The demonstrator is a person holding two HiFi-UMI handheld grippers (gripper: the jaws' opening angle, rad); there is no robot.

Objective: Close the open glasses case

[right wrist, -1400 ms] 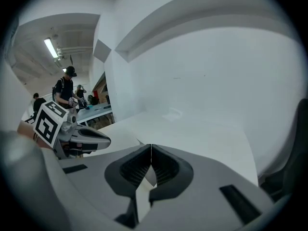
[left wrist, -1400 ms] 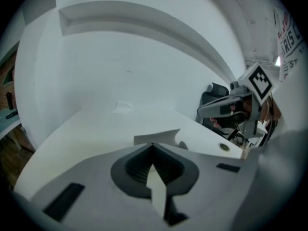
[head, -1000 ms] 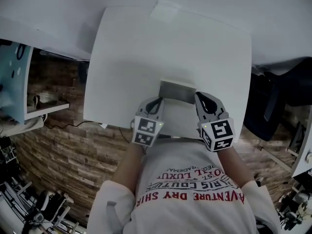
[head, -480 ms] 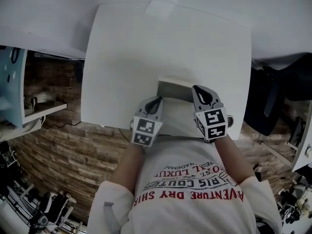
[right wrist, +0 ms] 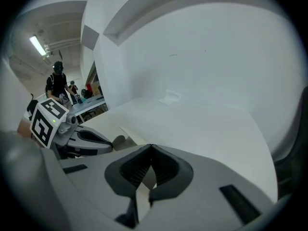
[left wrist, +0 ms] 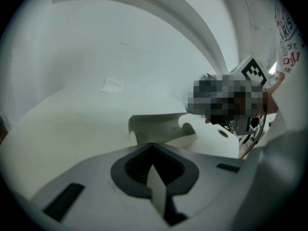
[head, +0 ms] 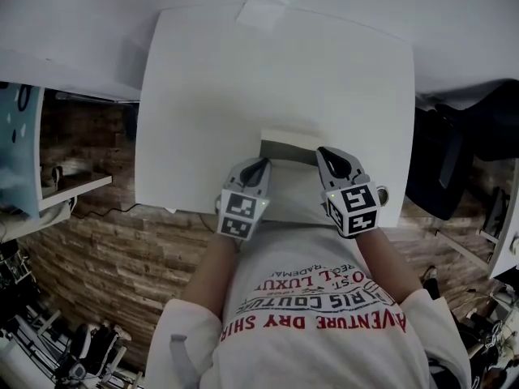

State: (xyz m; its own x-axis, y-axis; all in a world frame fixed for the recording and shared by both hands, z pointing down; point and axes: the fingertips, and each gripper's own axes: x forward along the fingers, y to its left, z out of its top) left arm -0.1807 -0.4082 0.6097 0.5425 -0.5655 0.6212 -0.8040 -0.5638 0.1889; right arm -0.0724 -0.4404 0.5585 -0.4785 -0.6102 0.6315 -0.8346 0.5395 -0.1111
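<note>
The glasses case (head: 289,146) stands open near the front edge of the white table (head: 243,79), its pale lid raised. In the left gripper view the case (left wrist: 161,128) sits just past my left gripper (left wrist: 152,146), whose jaws meet at the tips. From the head view, my left gripper (head: 260,165) is at the case's left front corner and my right gripper (head: 325,154) at its right end. My right gripper (right wrist: 150,147) is shut too, with the case's edge (right wrist: 129,134) to its left. I cannot tell whether either gripper touches the case.
A pale flat patch (head: 263,10) lies at the table's far edge. A dark chair (head: 442,168) stands to the right of the table and a shelf (head: 57,181) to the left. The person's printed shirt (head: 324,306) fills the bottom of the head view.
The right gripper has shifted a little up and left, closer to the case's right end. The left gripper has hardly moved.
</note>
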